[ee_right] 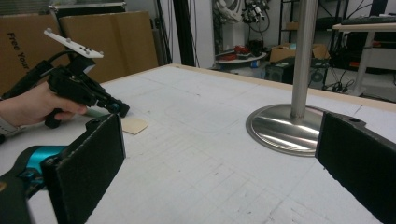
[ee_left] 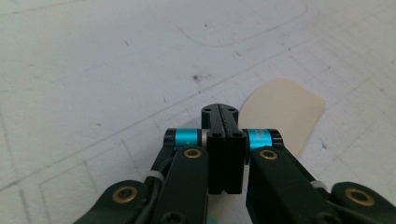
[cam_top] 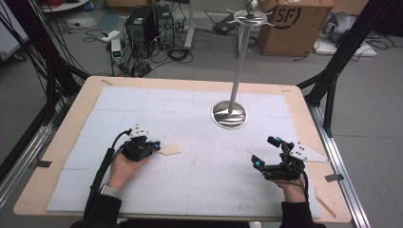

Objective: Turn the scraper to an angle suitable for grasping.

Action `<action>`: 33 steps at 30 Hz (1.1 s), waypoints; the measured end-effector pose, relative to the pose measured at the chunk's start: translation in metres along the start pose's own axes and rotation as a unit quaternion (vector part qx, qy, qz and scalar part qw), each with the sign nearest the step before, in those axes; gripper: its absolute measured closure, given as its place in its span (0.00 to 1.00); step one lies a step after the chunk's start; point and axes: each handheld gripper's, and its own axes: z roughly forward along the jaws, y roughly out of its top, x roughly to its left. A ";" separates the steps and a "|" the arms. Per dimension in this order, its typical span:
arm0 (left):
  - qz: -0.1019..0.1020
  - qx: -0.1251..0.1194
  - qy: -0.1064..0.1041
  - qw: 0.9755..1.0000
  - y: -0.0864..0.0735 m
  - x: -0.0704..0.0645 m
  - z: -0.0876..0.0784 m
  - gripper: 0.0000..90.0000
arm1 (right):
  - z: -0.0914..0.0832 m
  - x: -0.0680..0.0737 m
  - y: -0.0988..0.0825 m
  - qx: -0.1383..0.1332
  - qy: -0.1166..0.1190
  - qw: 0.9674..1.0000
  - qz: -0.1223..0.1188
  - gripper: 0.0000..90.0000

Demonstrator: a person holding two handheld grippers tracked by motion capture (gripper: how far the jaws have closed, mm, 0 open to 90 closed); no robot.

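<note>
Desk [cam_top: 304,102]: pale wood top, overlaid by a white gridded mat [cam_top: 142,109] that leaves a wooden margin on all sides.

Left of frame, high view: black cables hang beside the desk; a metal rail runs along its left edge.

Left tool [cam_top: 153,144], lower left of the mat: jaws clenched tight on each other, nothing between them. Its tip lies just beside a small flat tan piece [cam_top: 171,150]; in the left gripper view the tan piece [ee_left: 285,112] lies on the mat just beyond the closed tip, to the right.

Centre: steel stand [cam_top: 230,115], round base on the mat, upright pole. Open mat all around it.

Right tool [cam_top: 267,151], lower right: jaws released, spread wide, empty.

Beyond the desk: grey floor, computer towers, cardboard box at upper right.
</note>
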 end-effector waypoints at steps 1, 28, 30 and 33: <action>0.000 0.000 0.000 1.000 0.000 0.000 0.000 1.00 | 0.000 0.000 0.000 0.000 0.000 1.000 0.000 0.01; 0.073 0.020 -0.073 0.994 -0.039 -0.045 -0.043 1.00 | 0.001 0.002 -0.001 0.003 0.004 1.000 0.000 0.01; 0.075 0.017 -0.064 0.995 -0.038 -0.044 -0.046 1.00 | 0.003 0.003 -0.001 0.005 0.007 1.000 -0.003 0.01; 0.077 0.015 -0.054 0.995 -0.037 -0.039 -0.053 1.00 | 0.002 0.003 0.000 0.001 0.006 1.000 -0.003 0.01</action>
